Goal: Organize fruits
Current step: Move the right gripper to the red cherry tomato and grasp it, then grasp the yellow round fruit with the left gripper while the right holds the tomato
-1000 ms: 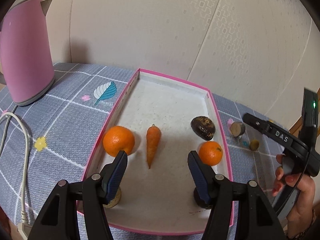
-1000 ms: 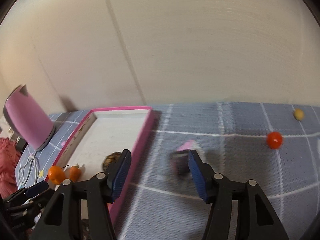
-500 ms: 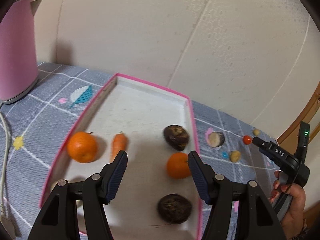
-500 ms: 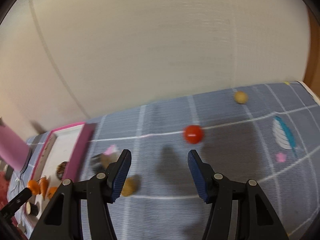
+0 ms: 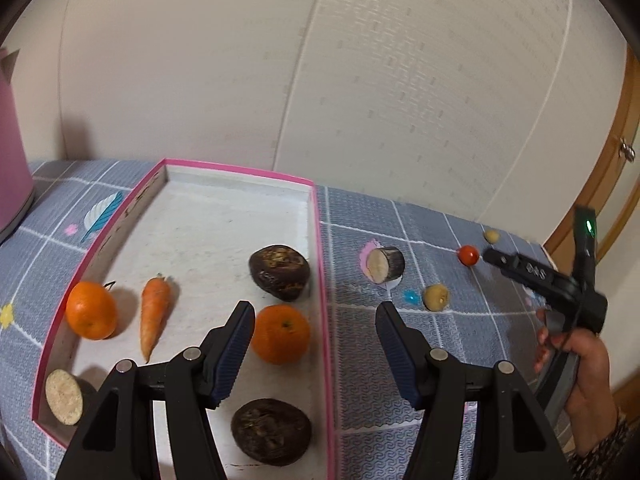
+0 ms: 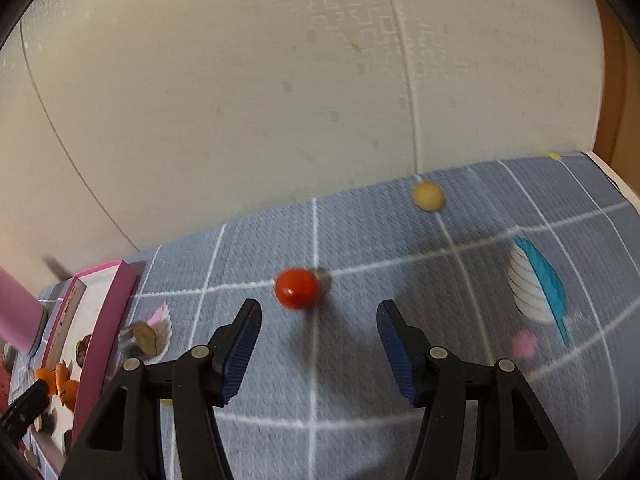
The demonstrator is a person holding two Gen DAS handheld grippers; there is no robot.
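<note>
A pink-rimmed white tray [image 5: 318,240] holds two oranges [image 5: 281,333] [image 5: 91,316], a carrot [image 5: 154,312], two dark round fruits [image 5: 280,272] [image 5: 271,432] and a cut piece [image 5: 64,397]. My left gripper [image 5: 314,344] hangs open over the tray's right rim, nothing between its fingers. On the cloth to the right lie a cut dark piece [image 5: 385,265], a small yellow-brown fruit [image 5: 437,297] and a red cherry tomato [image 5: 468,255]. My right gripper [image 6: 318,346] is open just short of the tomato [image 6: 297,288], with a yellow ball [image 6: 428,197] farther back.
A pink kettle [image 5: 12,184] stands at the far left of the grey checked tablecloth [image 6: 360,380]. The wall runs close behind the table. The cloth's right edge [image 6: 612,176] meets a wooden door frame. A person's hand [image 5: 584,364] holds the right gripper's handle.
Both grippers have swung to the right. The left view has slid from the tray's middle to its right rim. The right view has left the tray edge and come up on the red tomato.
</note>
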